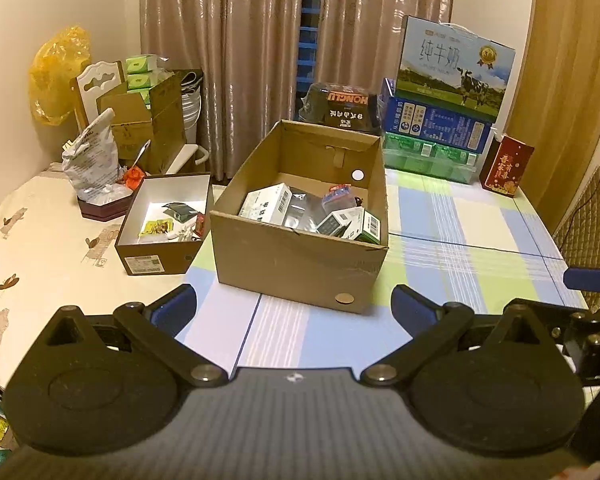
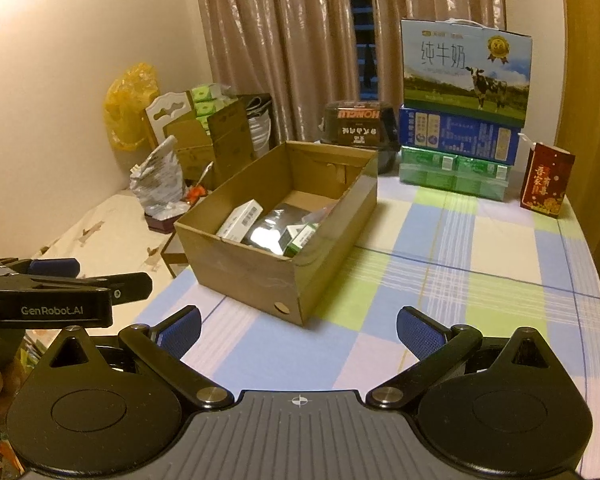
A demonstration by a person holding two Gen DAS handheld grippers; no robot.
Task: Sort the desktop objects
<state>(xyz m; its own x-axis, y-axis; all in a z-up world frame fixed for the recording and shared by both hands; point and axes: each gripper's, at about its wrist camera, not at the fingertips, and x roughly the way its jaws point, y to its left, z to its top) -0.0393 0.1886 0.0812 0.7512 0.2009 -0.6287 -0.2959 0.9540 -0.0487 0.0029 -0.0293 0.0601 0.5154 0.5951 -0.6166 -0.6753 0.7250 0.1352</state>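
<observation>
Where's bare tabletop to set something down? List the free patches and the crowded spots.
Free: checked cloth right of the big cardboard box, before the milk cartons and red box; also the strip before both grippers. Crowded: back-left corner behind the small box.

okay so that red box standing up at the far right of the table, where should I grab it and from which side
Grip the red box across its narrow side faces, around mid-height, coming in level from the front. It stands upright and apart from the stacked cartons, so both narrow sides look free. The right tongs are open and closer to it; whether they span its broad face is unclear, so the narrow way seems safer.
</observation>
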